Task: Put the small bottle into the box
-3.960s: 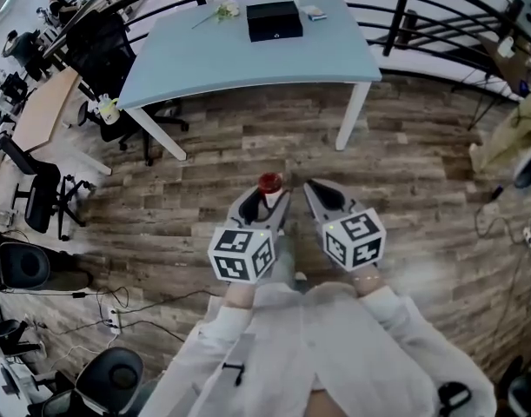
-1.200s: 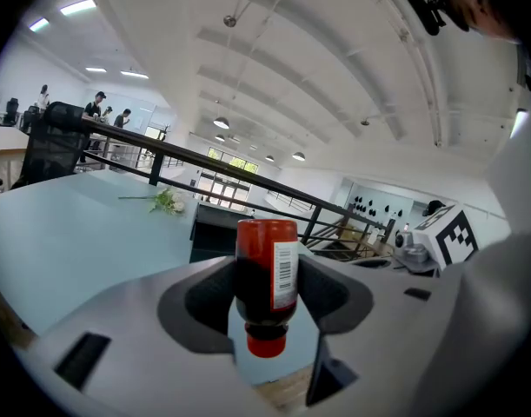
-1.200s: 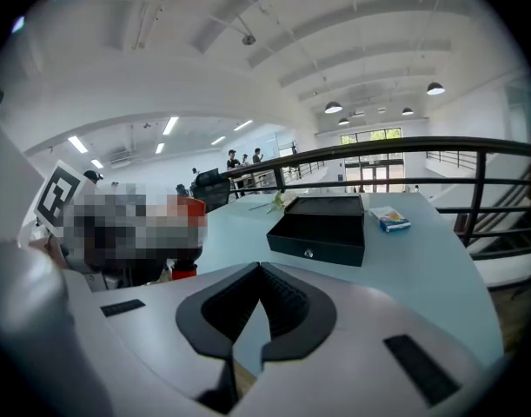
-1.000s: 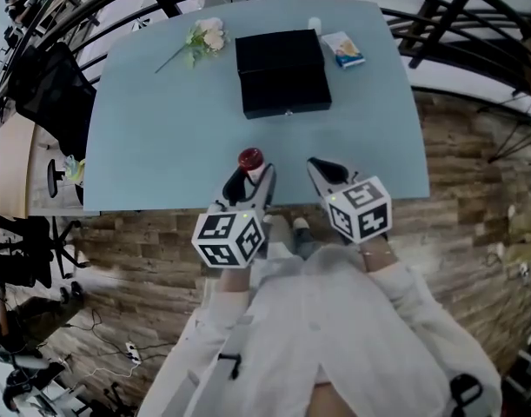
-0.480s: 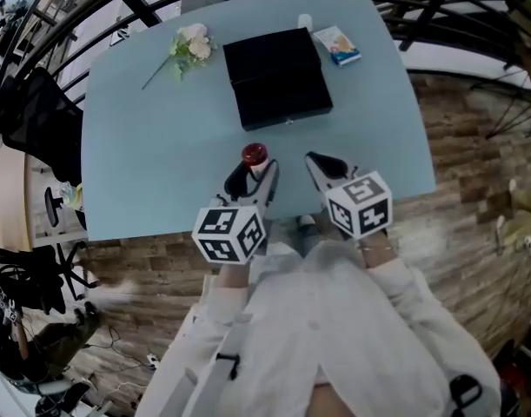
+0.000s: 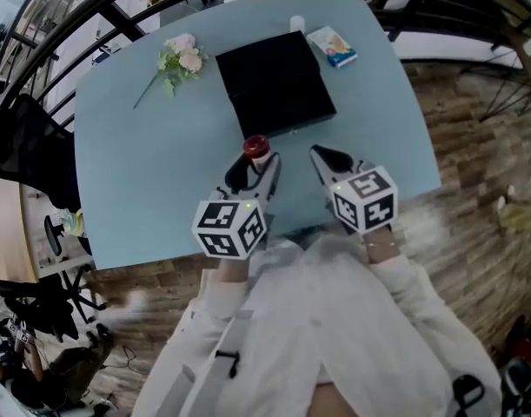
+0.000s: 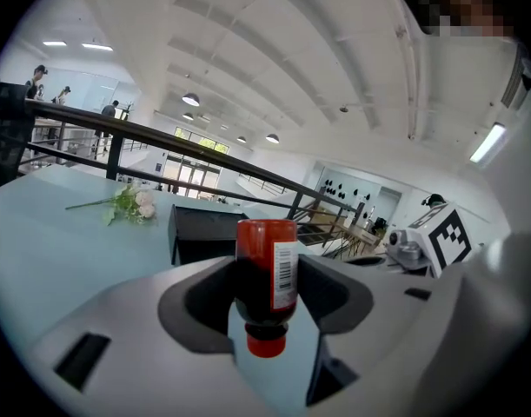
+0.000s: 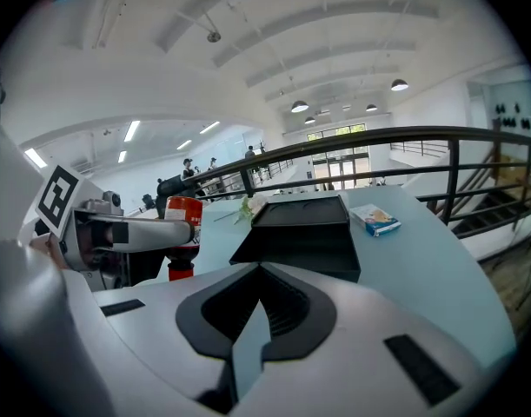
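One bottle (image 7: 267,268), cap down, sits clamped in the left gripper (image 6: 254,168) over the table (image 6: 143,181), just short of the box (image 6: 274,81). Beside it, the right gripper (image 8: 258,311) is closed and empty. Best to carry it level over the box, lower inside, then let go; lid state is unclear.

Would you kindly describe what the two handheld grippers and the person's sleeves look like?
The left gripper and right gripper match: light grey moulded bodies with black-lined jaws that taper forward. Each carries a white cube printed with black square markers. The person wears pale, whitish long sleeves.
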Demonstrator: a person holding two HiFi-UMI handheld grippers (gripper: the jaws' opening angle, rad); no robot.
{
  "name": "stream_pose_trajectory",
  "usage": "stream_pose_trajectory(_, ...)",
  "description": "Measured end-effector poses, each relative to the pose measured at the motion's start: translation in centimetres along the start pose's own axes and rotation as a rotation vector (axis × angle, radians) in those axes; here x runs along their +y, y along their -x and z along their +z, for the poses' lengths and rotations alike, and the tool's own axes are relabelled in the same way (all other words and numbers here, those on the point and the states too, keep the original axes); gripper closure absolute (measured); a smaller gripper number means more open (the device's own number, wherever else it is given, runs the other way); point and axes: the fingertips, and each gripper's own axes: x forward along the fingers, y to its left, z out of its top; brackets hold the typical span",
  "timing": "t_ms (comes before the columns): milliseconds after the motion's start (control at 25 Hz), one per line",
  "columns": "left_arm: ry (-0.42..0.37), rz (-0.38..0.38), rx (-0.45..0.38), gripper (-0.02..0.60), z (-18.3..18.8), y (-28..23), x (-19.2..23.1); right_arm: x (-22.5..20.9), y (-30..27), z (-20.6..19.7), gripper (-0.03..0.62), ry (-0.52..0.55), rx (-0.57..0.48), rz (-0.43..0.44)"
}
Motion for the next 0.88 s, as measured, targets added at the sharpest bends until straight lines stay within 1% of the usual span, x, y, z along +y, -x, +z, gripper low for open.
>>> stream_pose_trajectory(200, -0.031, -0.021, 0.006, 0.368, 1.0, -0.8, 1.8, -0.2, -1.2, 0.8, 0.591, -0.023, -0.018, -0.038)
stream_pose_trajectory(480, -0.038, -0.062, 0.045, 0.368, 0.1, -1.8, 2.6, -0.8, -1.6, 0.4, 0.591, -0.047, -0.033, -0.092)
stream_pose_trajectory(720, -0.07, -0.076, 0.066, 0.368, 0.1, -2.8, 2.4, -1.6, -2.0, 0.5, 0.591, -0.053, -0.016, -0.1)
stream_pose_trajectory(880, -0.091, -0.062, 0.077, 0.368, 0.4, -3.7, 2.3, -2.8, -2.0, 1.1, 0.591, -0.05, -0.024, -0.105)
